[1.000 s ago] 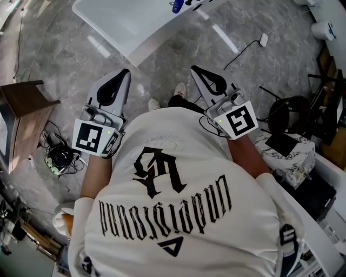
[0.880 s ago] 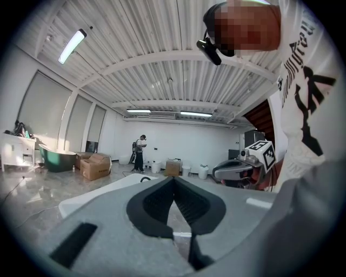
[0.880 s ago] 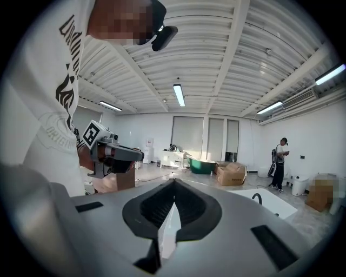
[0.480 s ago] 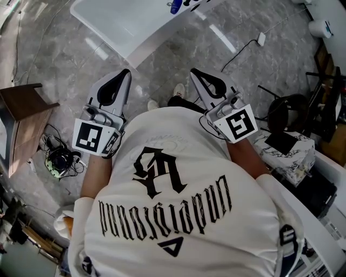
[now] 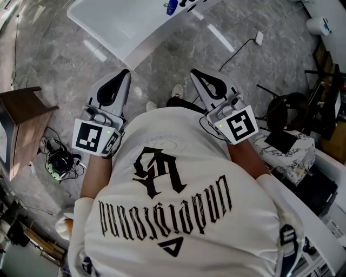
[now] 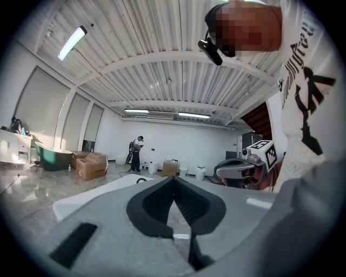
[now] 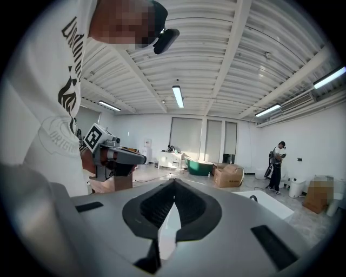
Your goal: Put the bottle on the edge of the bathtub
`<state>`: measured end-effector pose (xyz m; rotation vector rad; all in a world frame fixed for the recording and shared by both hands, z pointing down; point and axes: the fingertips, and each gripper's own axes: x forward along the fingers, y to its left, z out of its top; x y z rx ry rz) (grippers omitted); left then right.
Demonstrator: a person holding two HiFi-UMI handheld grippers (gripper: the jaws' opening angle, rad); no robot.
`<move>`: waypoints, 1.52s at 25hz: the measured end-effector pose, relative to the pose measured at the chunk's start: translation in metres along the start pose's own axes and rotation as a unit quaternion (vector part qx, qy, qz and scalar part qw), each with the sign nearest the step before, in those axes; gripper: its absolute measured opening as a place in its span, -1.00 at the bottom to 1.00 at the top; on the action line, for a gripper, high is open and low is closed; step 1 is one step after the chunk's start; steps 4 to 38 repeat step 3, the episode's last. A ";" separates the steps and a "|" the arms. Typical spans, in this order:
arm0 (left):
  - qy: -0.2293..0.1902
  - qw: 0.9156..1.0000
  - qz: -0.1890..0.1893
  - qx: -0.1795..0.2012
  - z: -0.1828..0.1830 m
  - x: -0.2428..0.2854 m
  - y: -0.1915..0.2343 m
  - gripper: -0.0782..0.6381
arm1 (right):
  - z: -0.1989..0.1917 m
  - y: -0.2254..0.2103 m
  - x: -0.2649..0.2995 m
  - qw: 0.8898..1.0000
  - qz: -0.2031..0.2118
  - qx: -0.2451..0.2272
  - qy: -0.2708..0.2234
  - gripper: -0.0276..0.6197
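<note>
The grey marble floor point(image 5: 65, 59) is taking up most of the head view, and the white tub point(image 5: 124, 27) is lying on it at the far side, well apart from the person. The person point(image 5: 178, 205), in a white printed shirt, is standing on the near side and holding both tools level in front of the body, pointing towards the tub. The left tongs point(image 5: 126, 71) are resting together, tip on tip, with nothing between them. The right tongs point(image 5: 193, 70) are likewise pressed together and carrying nothing. A small blue thing, which I am taking for the bottle point(image 5: 172, 7), is showing at the tub's far end, right at the top edge of the head view, just beside some dark things. Whether it is standing on the rim or lying inside the tub I cannot tell, as it is small and partly cut off. Judging from this, neither hand is working on the bottle. Either the job is yet to begin, with the walk over, the grasp and the setting down all left, or the bottle is already sitting where it belongs and the person is standing clear
</note>
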<state>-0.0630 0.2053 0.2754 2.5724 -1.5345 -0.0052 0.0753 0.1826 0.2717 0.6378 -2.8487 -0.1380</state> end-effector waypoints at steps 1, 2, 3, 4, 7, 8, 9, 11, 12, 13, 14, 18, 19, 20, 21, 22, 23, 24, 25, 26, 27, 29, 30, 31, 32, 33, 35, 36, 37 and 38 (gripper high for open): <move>0.000 1.000 0.000 0.000 0.000 0.001 0.000 -0.75 | 0.000 -0.001 0.000 1.000 0.000 0.000 0.000 -0.87; 0.000 1.000 0.000 -0.001 0.000 0.002 0.000 -0.75 | 0.000 -0.002 0.000 1.000 0.000 0.000 0.000 -0.87; 0.000 1.000 0.000 -0.001 0.000 0.003 0.000 -0.75 | 0.000 -0.003 0.000 1.000 0.000 0.000 0.000 -0.87; 0.000 1.000 0.000 -0.001 0.000 0.003 0.000 -0.75 | 0.000 -0.003 0.000 1.000 0.000 0.000 0.000 -0.87; 0.000 1.000 0.000 -0.001 0.000 0.003 0.000 -0.75 | 0.000 -0.003 0.000 1.000 0.000 0.000 0.000 -0.87; 0.000 1.000 0.000 -0.001 0.000 0.003 0.000 -0.75 | 0.000 -0.003 0.000 1.000 0.000 0.000 0.000 -0.87; 0.000 1.000 0.000 -0.001 0.000 0.003 0.000 -0.75 | 0.000 -0.003 0.000 1.000 0.000 0.000 0.000 -0.87; 0.000 1.000 0.000 -0.001 0.000 0.003 0.000 -0.75 | 0.000 -0.003 0.000 1.000 0.000 0.000 0.000 -0.87; 0.000 1.000 0.000 -0.001 0.000 0.003 0.000 -0.75 | 0.000 -0.003 0.000 1.000 0.000 0.000 0.000 -0.87; 0.000 1.000 0.000 -0.001 0.000 0.003 0.000 -0.75 | 0.000 -0.003 0.000 1.000 0.000 0.000 0.000 -0.87; 0.000 1.000 0.000 -0.001 0.000 0.003 0.000 -0.75 | 0.000 -0.003 0.000 1.000 0.000 0.000 0.000 -0.87; 0.000 1.000 0.000 -0.001 0.000 0.003 0.000 -0.75 | 0.000 -0.003 0.000 1.000 0.000 0.000 0.000 -0.87; 0.000 1.000 0.000 -0.001 0.000 0.003 0.000 -0.75 | 0.000 -0.003 0.000 1.000 0.000 0.000 0.000 -0.87; 0.000 1.000 0.000 -0.001 0.000 0.003 0.000 -0.75 | 0.000 -0.003 0.000 1.000 0.000 0.000 0.000 -0.87; 0.000 1.000 0.000 -0.001 0.000 0.003 0.000 -0.75 | 0.000 -0.003 0.000 1.000 0.000 0.000 0.000 -0.87; 0.000 1.000 0.000 -0.001 0.000 0.003 0.000 -0.75 | 0.000 -0.003 0.000 1.000 0.000 0.000 0.000 -0.87; 0.000 1.000 0.000 -0.001 0.000 0.003 0.000 -0.75 | 0.000 -0.003 0.000 1.000 0.000 0.000 0.000 -0.87; 0.000 1.000 0.000 -0.001 0.000 0.003 0.000 -0.75 | 0.000 -0.003 0.000 1.000 0.000 0.000 0.000 -0.87; 0.000 1.000 0.000 -0.001 0.000 0.003 0.000 -0.75 | 0.000 -0.003 0.000 1.000 0.000 0.000 0.000 -0.87; 0.000 1.000 0.000 -0.001 0.000 0.003 0.000 -0.75 | 0.000 -0.003 0.000 1.000 0.000 0.000 0.000 -0.87; 0.000 1.000 0.000 -0.001 0.000 0.003 0.000 -0.75 | 0.000 -0.003 0.000 1.000 0.000 0.000 0.000 -0.87; 0.000 1.000 0.000 -0.001 0.000 0.003 0.000 -0.75 | 0.000 -0.003 0.000 1.000 0.000 0.000 0.000 -0.87; 0.000 1.000 0.000 -0.001 0.000 0.003 0.000 -0.75 | 0.000 -0.003 0.000 1.000 0.000 0.000 0.000 -0.87; 0.000 1.000 0.000 -0.001 0.000 0.003 0.000 -0.75 | 0.000 -0.003 0.000 1.000 0.000 0.000 0.000 -0.87; 0.000 1.000 0.000 -0.001 0.000 0.003 0.000 -0.75 | 0.000 -0.003 0.000 1.000 0.000 0.000 0.000 -0.87; 0.000 1.000 0.000 -0.001 0.000 0.003 0.000 -0.75 | 0.000 -0.003 0.000 1.000 0.000 0.000 0.000 -0.87; 0.000 1.000 0.000 -0.001 0.000 0.003 0.000 -0.75 | 0.000 -0.003 0.000 1.000 0.000 0.000 0.000 -0.87; 0.000 1.000 0.000 -0.001 0.000 0.003 0.000 -0.75 | 0.000 -0.003 0.000 1.000 0.000 0.000 0.000 -0.87; 0.000 1.000 0.000 -0.001 0.000 0.003 0.000 -0.75 | 0.000 -0.003 0.000 1.000 0.000 0.000 0.000 -0.87; 0.000 1.000 0.000 -0.001 0.000 0.003 0.000 -0.75 | 0.000 -0.003 0.000 1.000 0.000 0.000 0.000 -0.87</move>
